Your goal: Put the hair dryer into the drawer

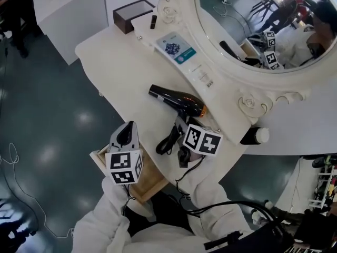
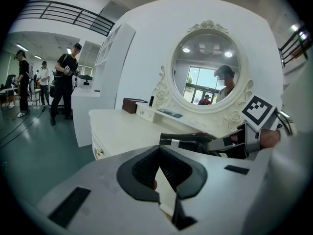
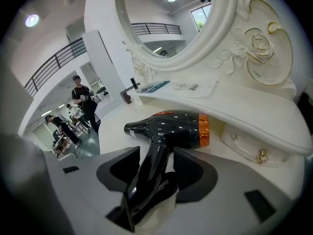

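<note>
Right gripper: claw released. We see both jaws spread wide, with a gap on each side of the black handle that runs between them. No pad presses on it.

Hair dryer: black, with an orange ring at the back end. It lies on its side on the white dressing table, just in front of the raised shelf under the mirror. In the head view the barrel points up-left. The handle runs back down toward the person, straight into the right claw's opening. The body sits just past the jaw tips, and only the handle is inside. The black cord is bunched on the tabletop just left of the right gripper.

Left gripper: claw clenched, with the tips meeting. We see nothing held in it. It hangs over the open drawer at the table's near edge, left of the dryer and apart from it.

The dryer is on the tabletop, not in the drawer. We can't make out anything inside the drawer.
</note>
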`<state>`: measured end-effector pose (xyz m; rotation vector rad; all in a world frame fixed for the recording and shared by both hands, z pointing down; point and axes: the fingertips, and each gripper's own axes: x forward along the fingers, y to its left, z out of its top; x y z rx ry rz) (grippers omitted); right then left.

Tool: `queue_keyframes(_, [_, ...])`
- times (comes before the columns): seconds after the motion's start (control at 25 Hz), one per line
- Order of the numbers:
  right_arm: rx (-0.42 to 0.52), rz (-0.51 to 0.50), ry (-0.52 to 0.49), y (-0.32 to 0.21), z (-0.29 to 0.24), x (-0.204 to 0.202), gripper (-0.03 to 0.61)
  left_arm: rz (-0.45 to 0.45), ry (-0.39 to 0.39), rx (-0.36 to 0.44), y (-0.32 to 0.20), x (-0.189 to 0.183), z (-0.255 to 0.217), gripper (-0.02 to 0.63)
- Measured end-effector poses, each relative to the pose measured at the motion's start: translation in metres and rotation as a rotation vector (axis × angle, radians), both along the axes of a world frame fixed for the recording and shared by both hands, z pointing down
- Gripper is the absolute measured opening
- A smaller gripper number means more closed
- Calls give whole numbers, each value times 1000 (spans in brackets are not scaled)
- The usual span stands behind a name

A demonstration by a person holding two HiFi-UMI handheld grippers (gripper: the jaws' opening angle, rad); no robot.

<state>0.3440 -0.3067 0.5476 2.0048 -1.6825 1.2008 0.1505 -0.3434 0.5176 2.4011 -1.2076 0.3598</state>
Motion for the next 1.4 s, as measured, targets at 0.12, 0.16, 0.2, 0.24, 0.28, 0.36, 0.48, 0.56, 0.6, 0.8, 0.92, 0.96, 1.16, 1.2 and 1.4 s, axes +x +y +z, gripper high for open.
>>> queue_keyframes(0.12, [-48,-3,-24,-2,5,2,253,-5,1,-13,0,-3,5,-6])
queue_keyframes(0.16, [-62,0,-36,-3,6,2,256,-6,2,-15,0,-4,6,-6])
queue_keyframes(0.2, [-73,5,-40,-3,7,2,256,-9,3,-17,0,-5,6,-6])
queue_keyframes(0.24, [-82,9,-34,-3,8,3,256,-14,7,-18,-1,-5,7,-6])
queue_keyframes(0.28, [-92,13,-21,-3,8,5,256,-20,14,-19,-1,-6,7,-6])
queue_keyframes(0.36, [-112,19,4,-4,8,8,256,-31,27,-24,-1,-7,7,-5])
queue_keyframes(0.48, [-162,22,7,-4,10,8,256,-29,28,-34,0,-9,12,-6])
queue_keyframes(0.56, [-201,30,-22,-2,12,5,256,-27,26,-47,1,-12,17,-6])
queue_keyframes(0.6, [-213,35,-36,-2,14,4,256,-26,25,-53,1,-14,19,-6])
queue_keyframes(0.8, [-242,63,-48,-6,20,2,259,-24,11,-51,1,-22,19,-6])
queue_keyframes(0.92, [-260,79,-36,-4,23,2,259,-27,-1,-42,1,-28,18,-6])
queue_keyframes(0.96, [-273,80,-36,-4,24,1,259,-27,-6,-39,0,-30,18,-6])
queue_keyframes(1.16, [-310,106,-98,-4,38,-5,258,-25,-15,-45,3,-33,23,-6])
queue_keyframes(1.2, [-314,111,-94,-4,41,-6,258,-23,-17,-48,5,-33,24,-6])
queue_keyframes(1.4, [-312,142,-71,-5,48,-4,247,-11,-40,-49,12,-38,28,-6])
